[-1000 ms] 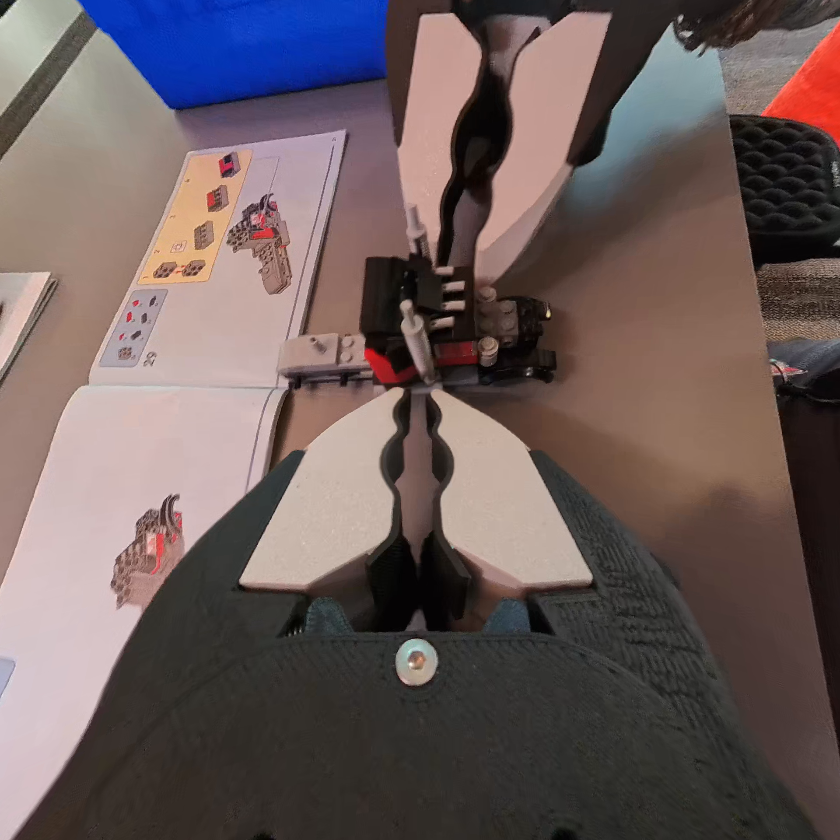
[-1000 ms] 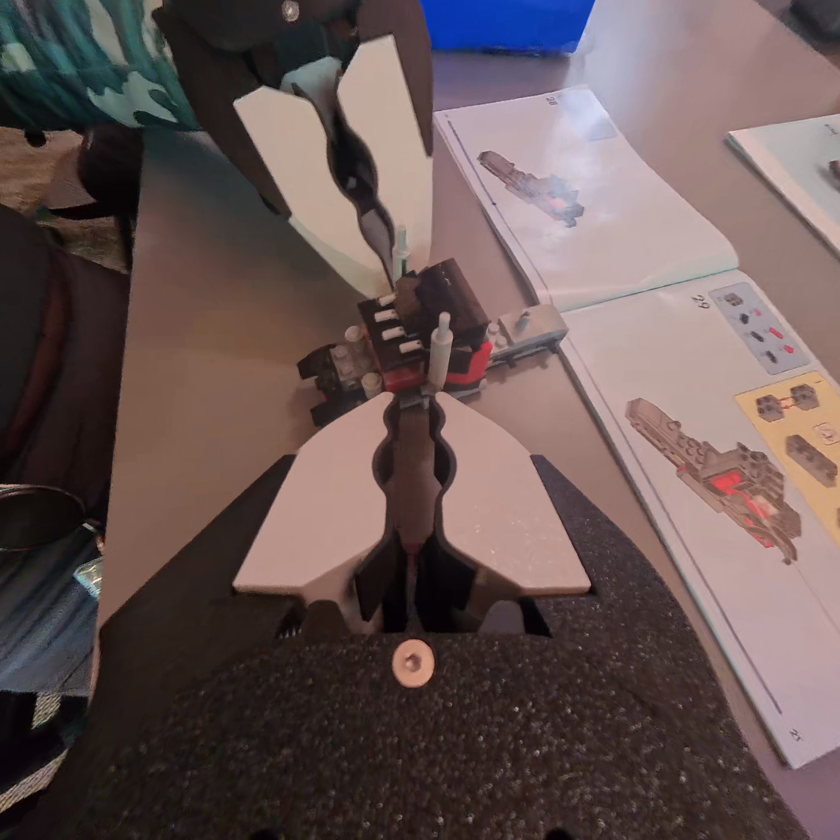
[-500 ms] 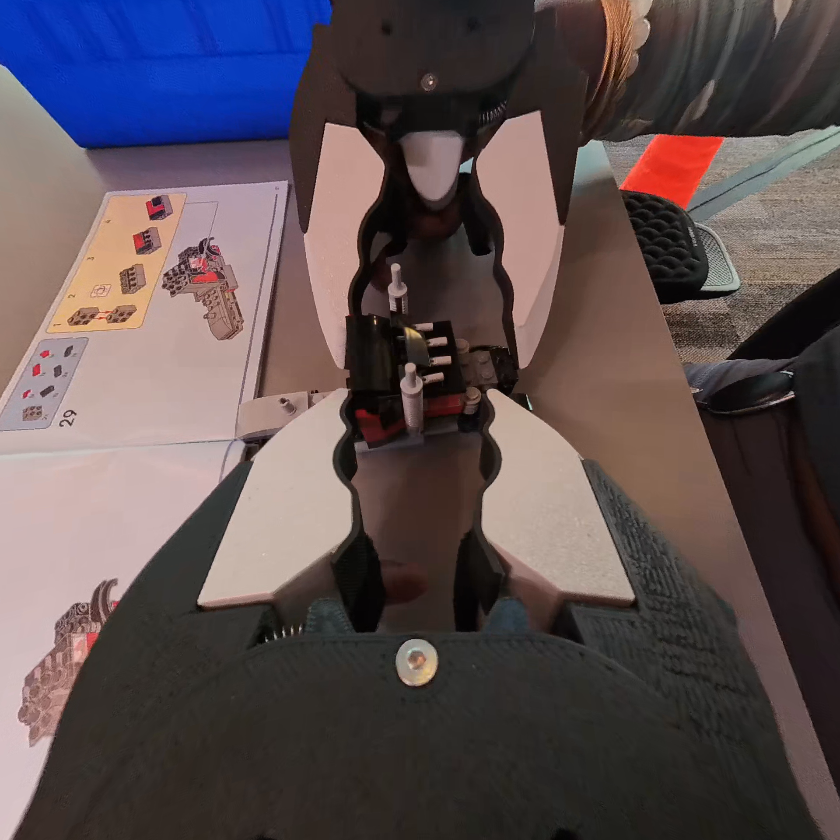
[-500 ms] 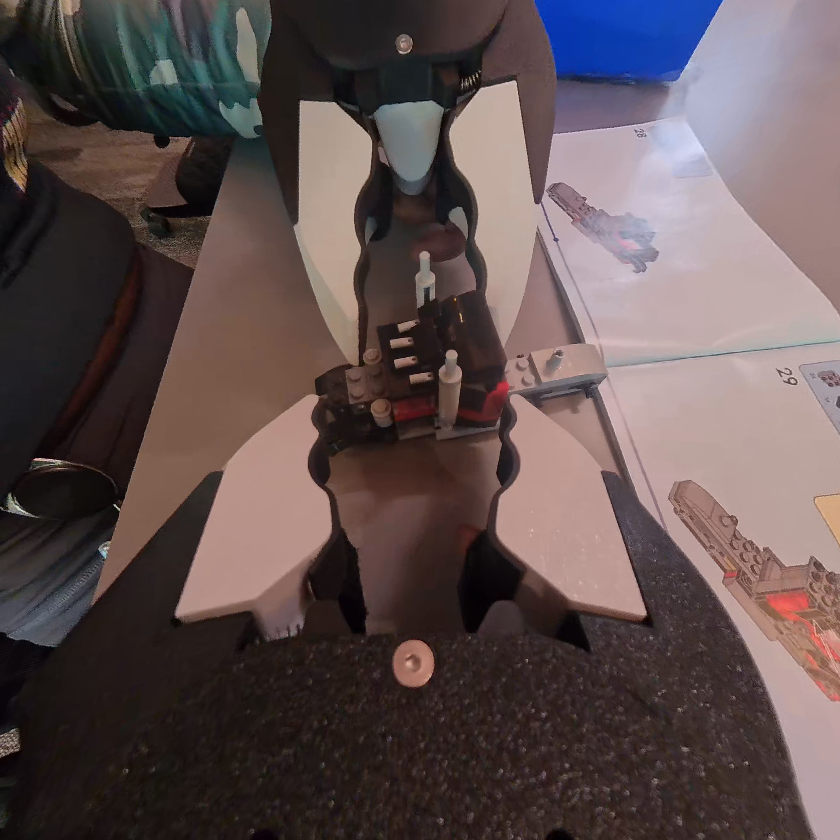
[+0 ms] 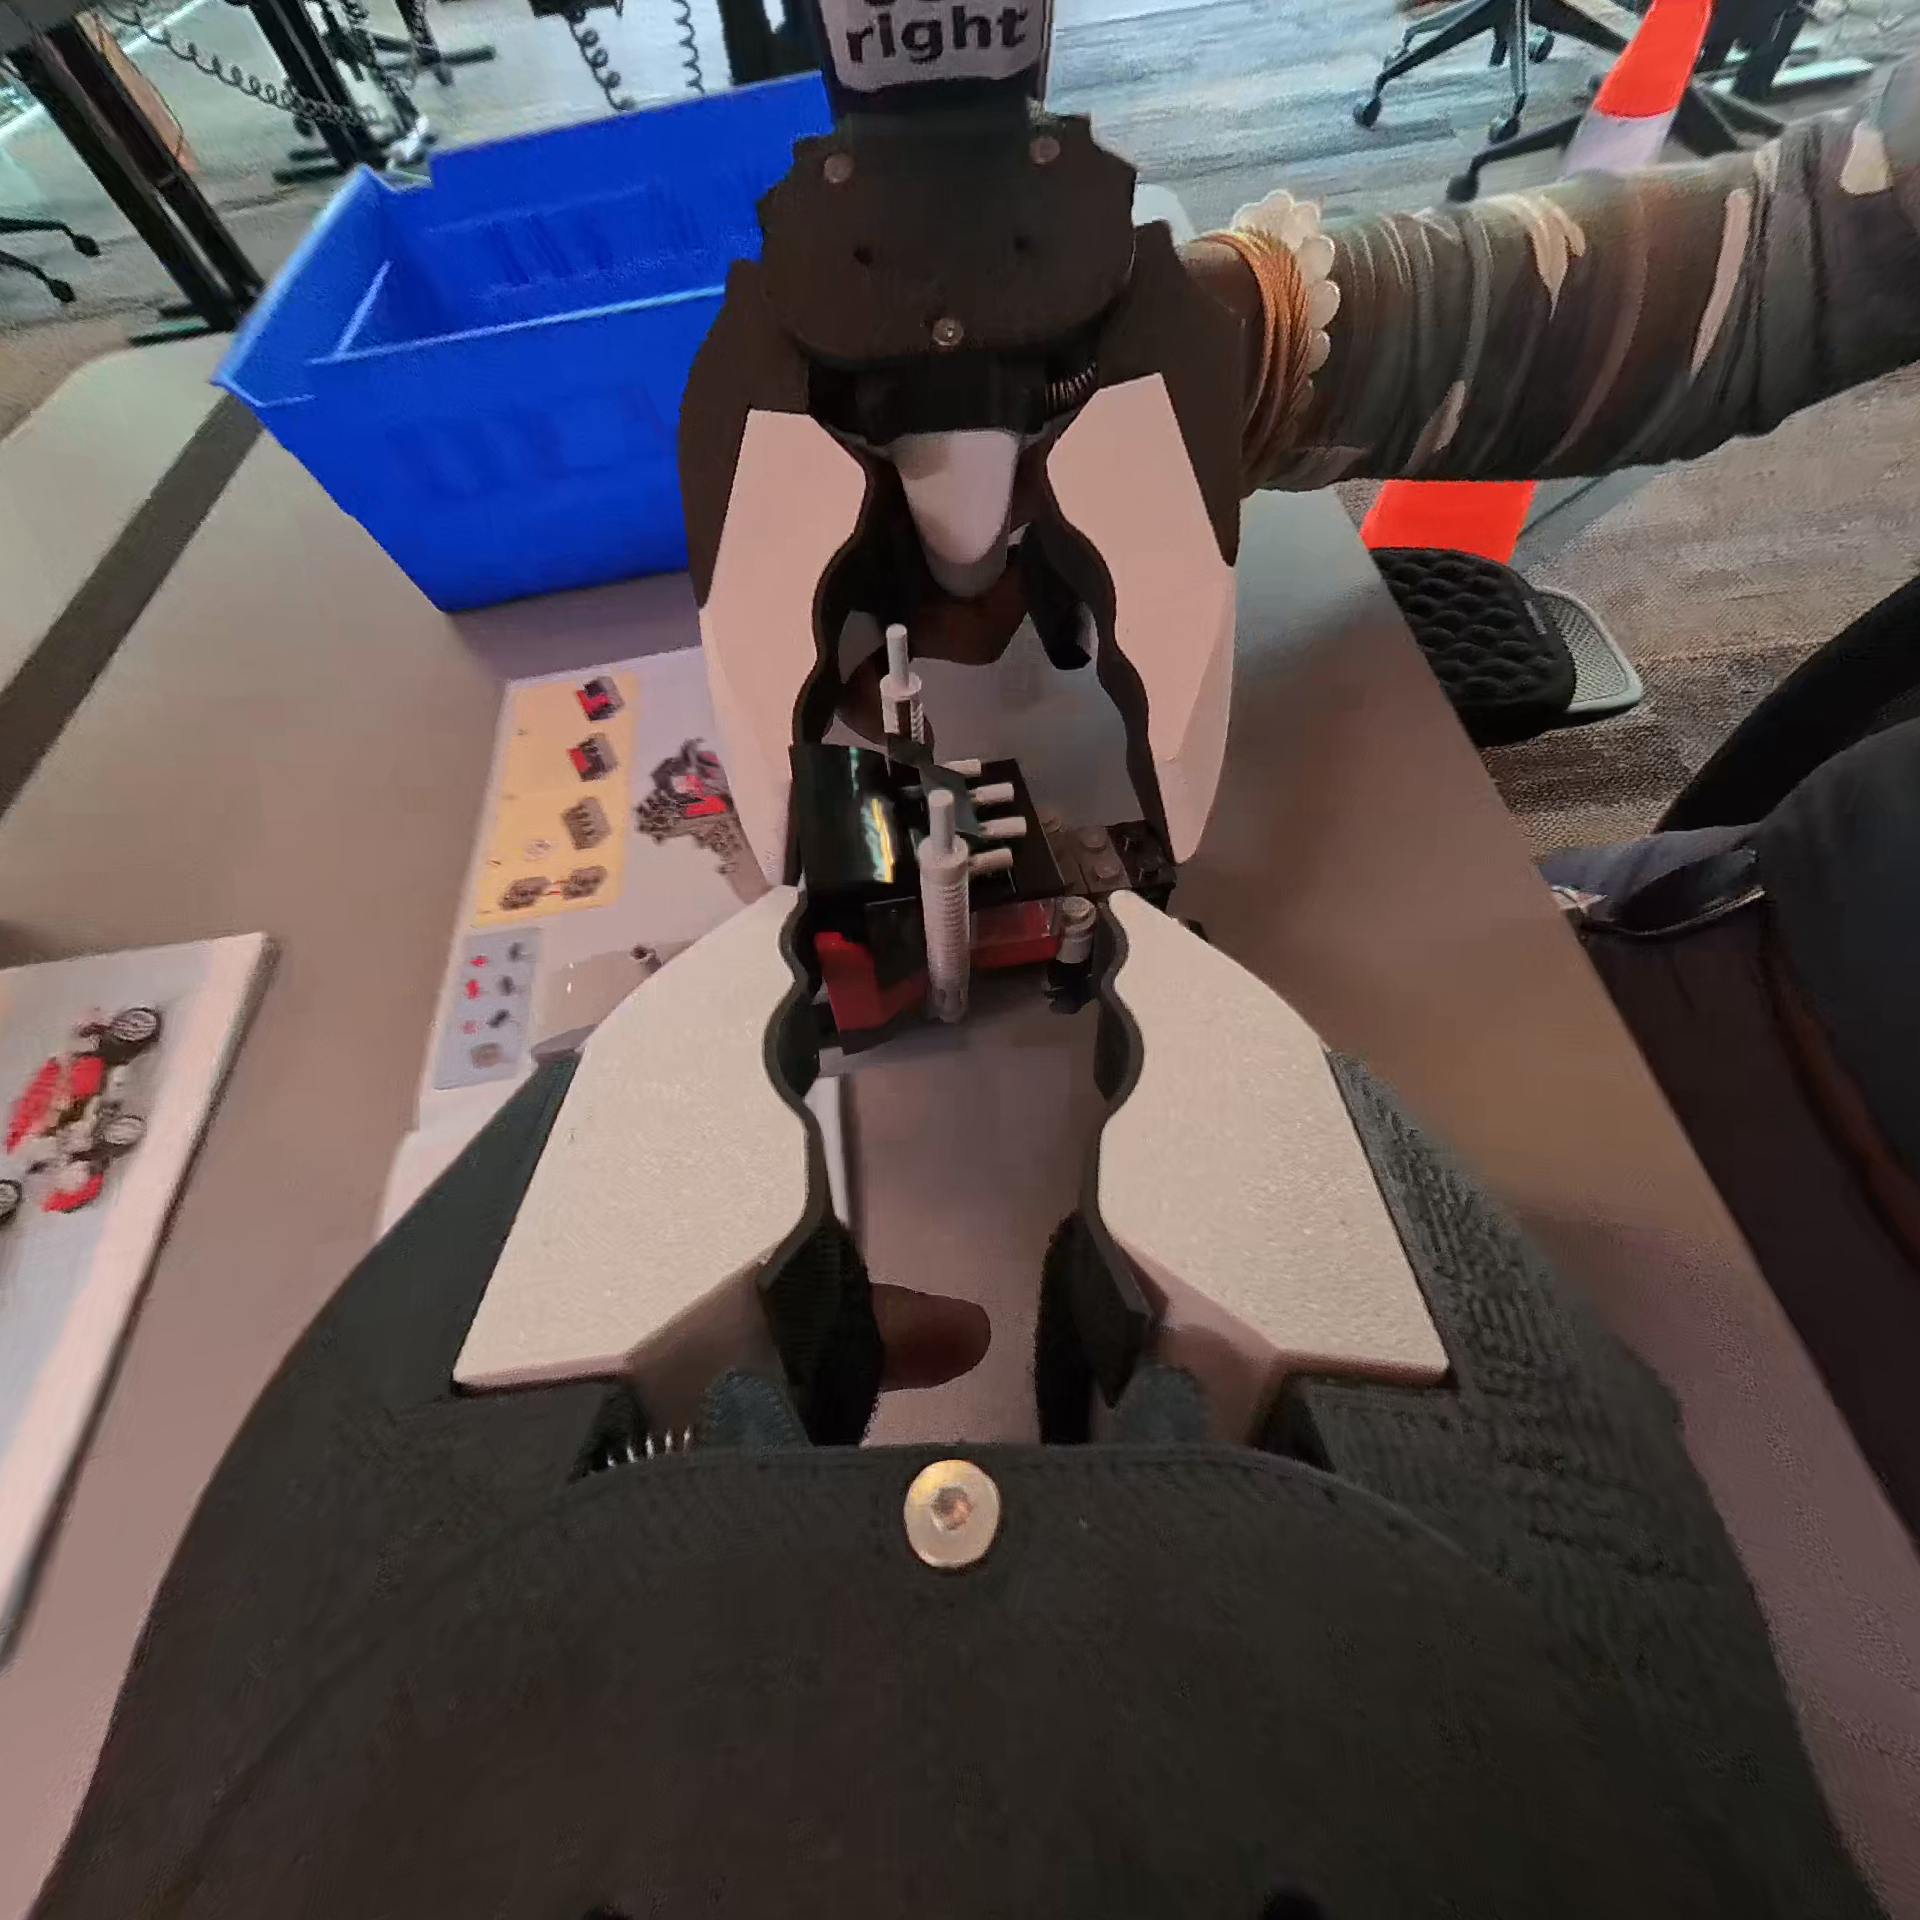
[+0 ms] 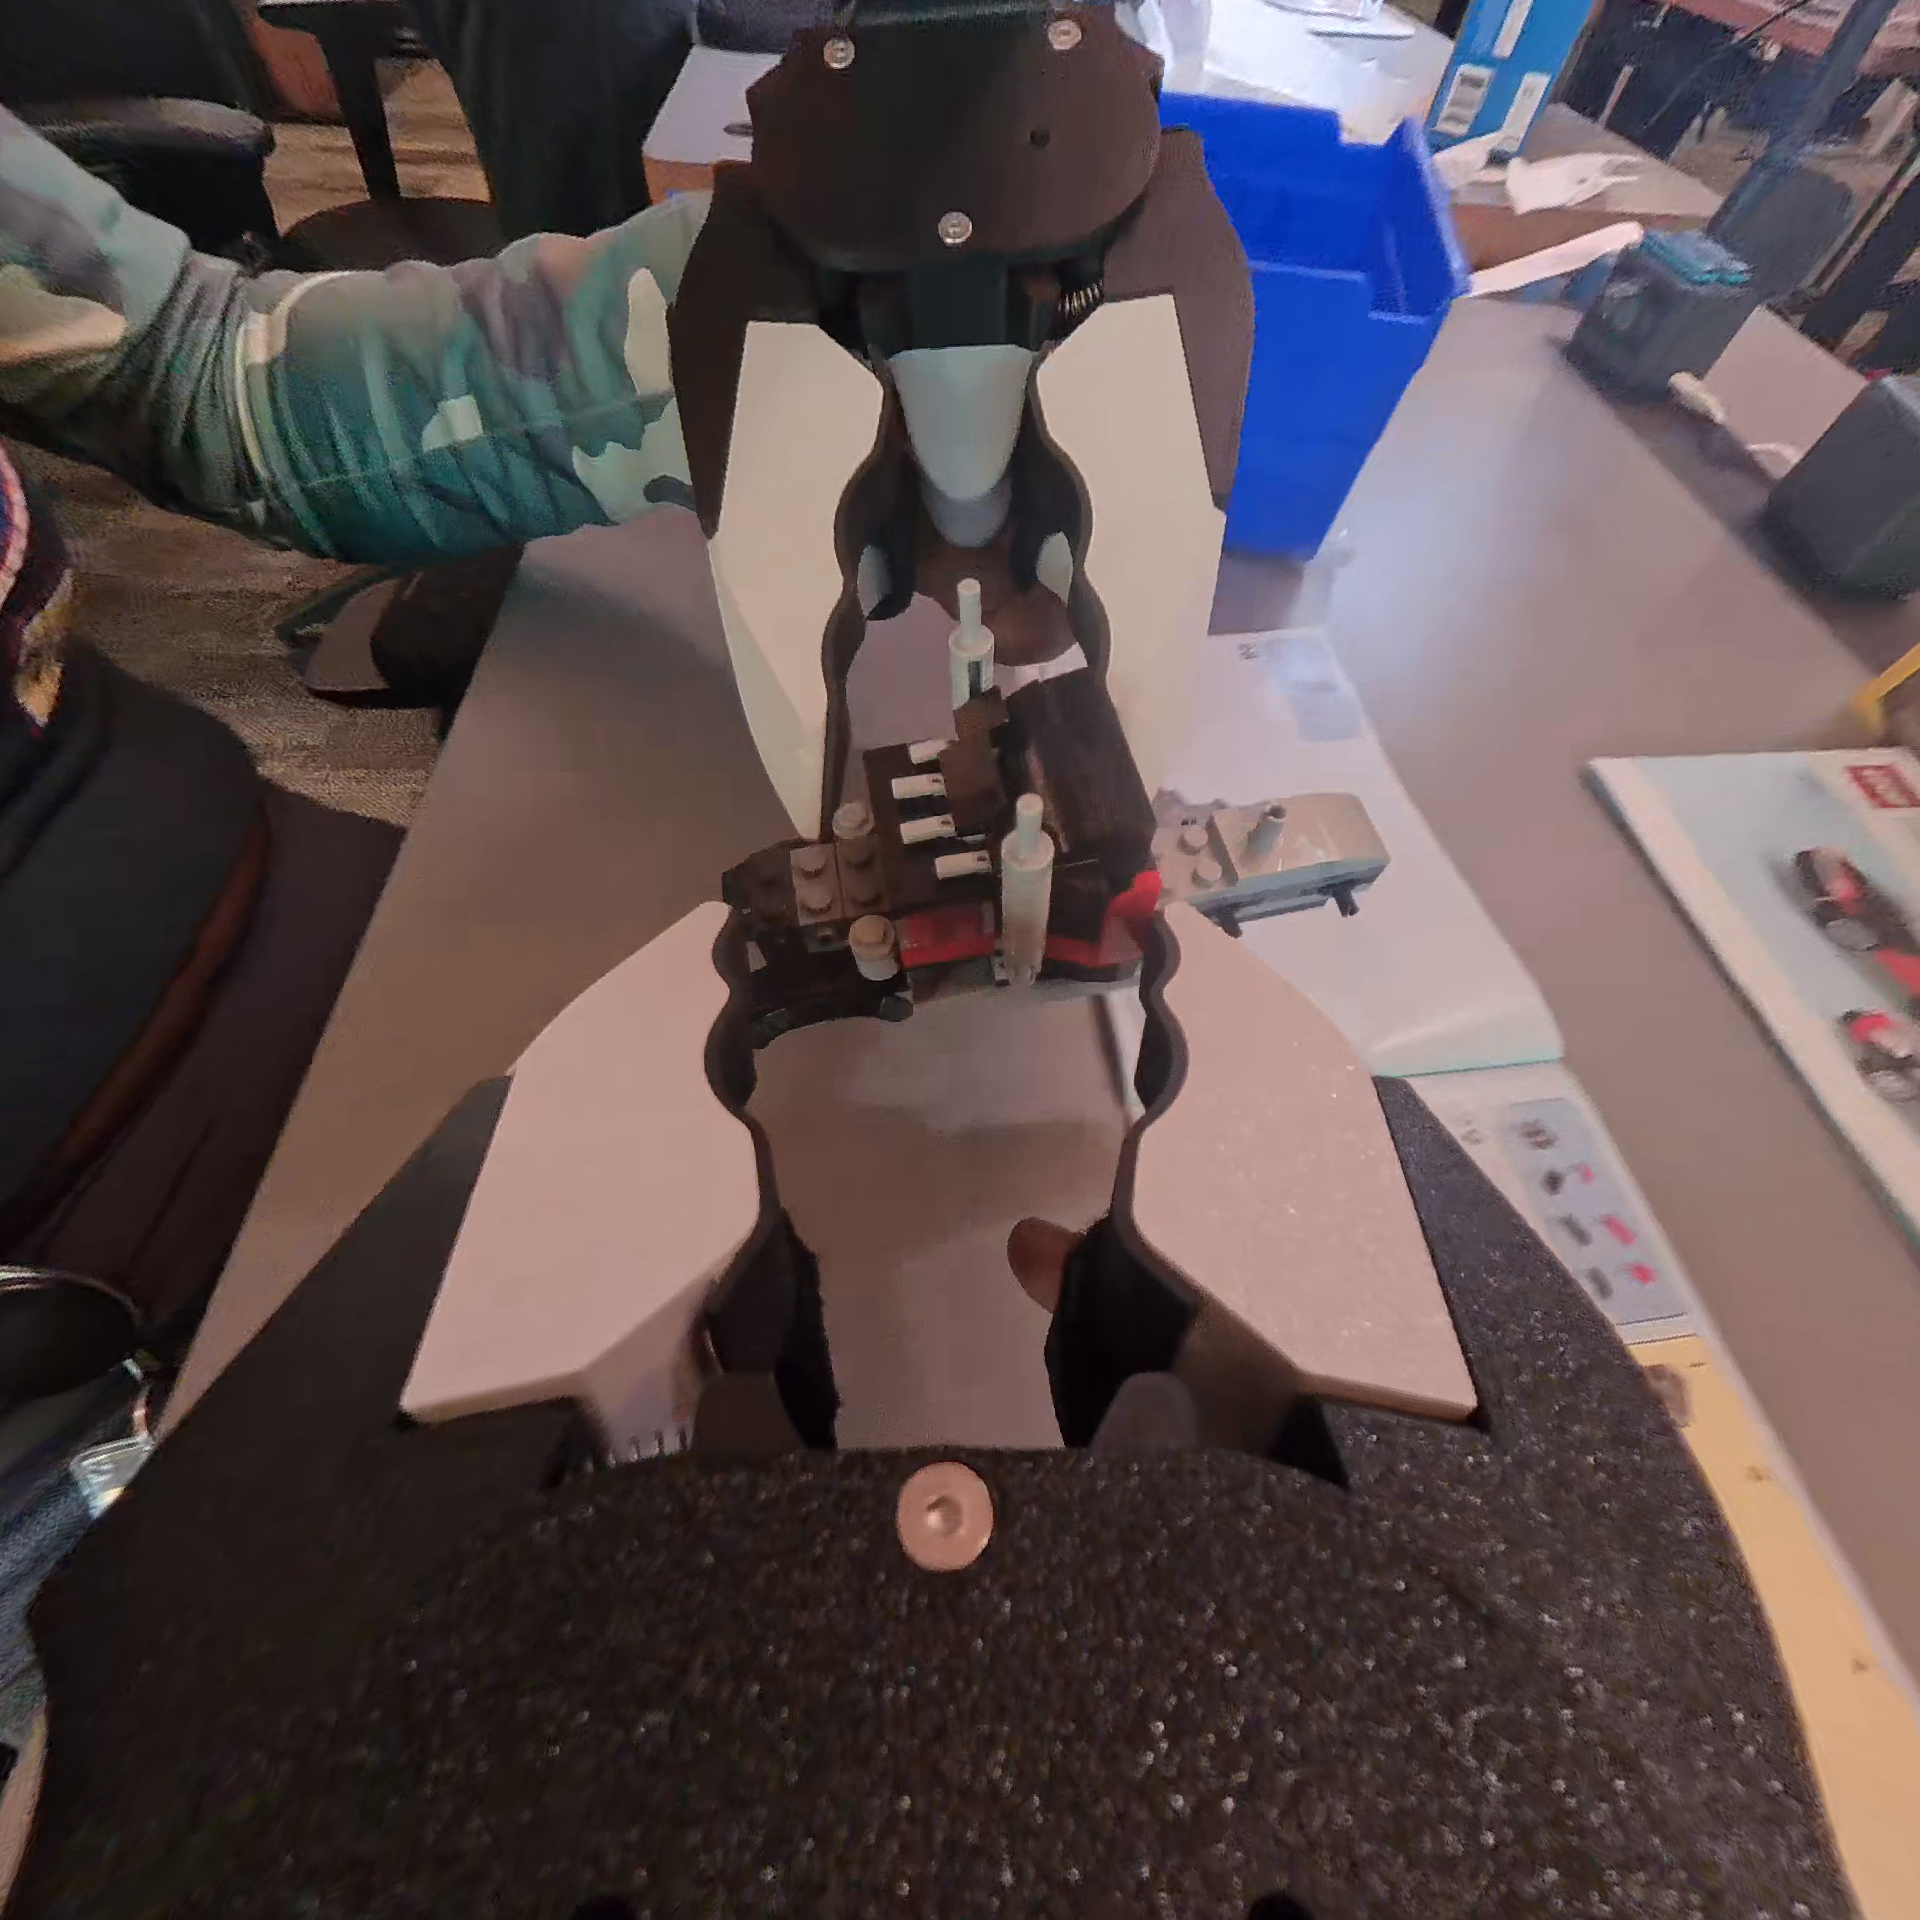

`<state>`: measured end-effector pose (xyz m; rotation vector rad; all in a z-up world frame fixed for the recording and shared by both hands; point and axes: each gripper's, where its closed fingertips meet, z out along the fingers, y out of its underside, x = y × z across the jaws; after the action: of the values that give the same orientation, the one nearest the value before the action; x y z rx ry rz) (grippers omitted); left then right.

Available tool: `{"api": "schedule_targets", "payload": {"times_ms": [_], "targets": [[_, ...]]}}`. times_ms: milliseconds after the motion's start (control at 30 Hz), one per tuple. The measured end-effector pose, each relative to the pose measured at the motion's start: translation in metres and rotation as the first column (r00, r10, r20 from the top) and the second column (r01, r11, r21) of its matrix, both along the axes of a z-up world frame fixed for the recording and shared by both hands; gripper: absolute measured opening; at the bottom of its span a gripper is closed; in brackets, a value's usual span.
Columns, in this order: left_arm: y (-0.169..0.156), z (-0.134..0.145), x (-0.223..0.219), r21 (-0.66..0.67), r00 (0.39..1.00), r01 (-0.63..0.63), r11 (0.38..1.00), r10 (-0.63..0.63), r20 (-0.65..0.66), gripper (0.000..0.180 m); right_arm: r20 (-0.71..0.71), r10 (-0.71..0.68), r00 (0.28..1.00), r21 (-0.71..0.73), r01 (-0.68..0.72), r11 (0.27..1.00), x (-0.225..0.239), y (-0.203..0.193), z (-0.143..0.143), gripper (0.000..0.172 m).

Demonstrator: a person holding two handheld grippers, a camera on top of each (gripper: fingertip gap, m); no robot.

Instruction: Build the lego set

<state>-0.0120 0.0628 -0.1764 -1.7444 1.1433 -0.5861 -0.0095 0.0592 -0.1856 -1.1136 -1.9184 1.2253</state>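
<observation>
Fingers (image 5: 1195, 997) of both grippers stand open around the brick model (image 5: 935, 883).

Table: we see a grey table (image 5: 312, 727).
Bin: a blue bin (image 5: 499, 343) sits at its far end.
Booklets: an open instruction booklet (image 6: 1351, 935) and a second booklet (image 6: 1766, 935) lie flat.
Model: our black-and-red brick model (image 6: 966, 862) rests beside the open pages.
</observation>
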Motion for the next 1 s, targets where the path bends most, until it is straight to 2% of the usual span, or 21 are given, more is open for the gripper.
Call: {"api": "schedule_targets", "payload": {"times_ms": [133, 233, 433, 633, 767, 867, 933, 1000], "targets": [[0.032, 0.008, -0.024, -0.029, 1.0, 0.023, 0.999, -0.023, 0.018, 0.051, -0.007, -0.01, 1.0, -0.041, 0.01, 0.999, -0.023, 0.031, 0.01, 0.073], [0.062, 0.0, -0.047, -0.046, 0.999, 0.034, 0.998, -0.033, 0.024, 0.051, 0.021, -0.036, 0.999, -0.039, 0.037, 0.999, -0.045, 0.059, 0.005, 0.072], [0.119, -0.042, -0.093, -0.174, 1.0, -0.012, 0.985, 0.015, 0.016, 0.05, 0.14, -0.066, 0.988, -0.01, 0.068, 0.998, -0.09, 0.12, -0.03, 0.072], [0.137, -0.068, -0.108, -0.195, 0.998, -0.033, 0.98, 0.023, -0.052, 0.05, 0.2, -0.07, 0.977, 0.033, 0.064, 0.997, -0.106, 0.142, -0.06, 0.073], [0.139, -0.066, -0.112, -0.208, 0.998, -0.059, 0.976, 0.057, -0.015, 0.053, 0.169, -0.054, 0.984, -0.013, 0.057, 0.998, -0.104, 0.145, -0.058, 0.073], [0.137, -0.059, -0.113, -0.196, 0.996, -0.069, 0.978, 0.078, 0.037, 0.06, 0.09, -0.055, 0.994, -0.091, 0.063, 0.994, -0.102, 0.147, -0.04, 0.075], [0.137, -0.051, -0.113, -0.17, 0.991, -0.082, 0.982, 0.098, 0.087, 0.06, 0.005, -0.1, 0.995, -0.113, 0.1, 0.989, -0.105, 0.154, -0.023, 0.063], [0.14, -0.048, -0.113, -0.136, 0.987, -0.105, 0.985, 0.12, 0.109, 0.055, -0.102, -0.112, 0.988, -0.093, 0.103, 0.99, -0.106, 0.156, -0.006, 0.04]]}}
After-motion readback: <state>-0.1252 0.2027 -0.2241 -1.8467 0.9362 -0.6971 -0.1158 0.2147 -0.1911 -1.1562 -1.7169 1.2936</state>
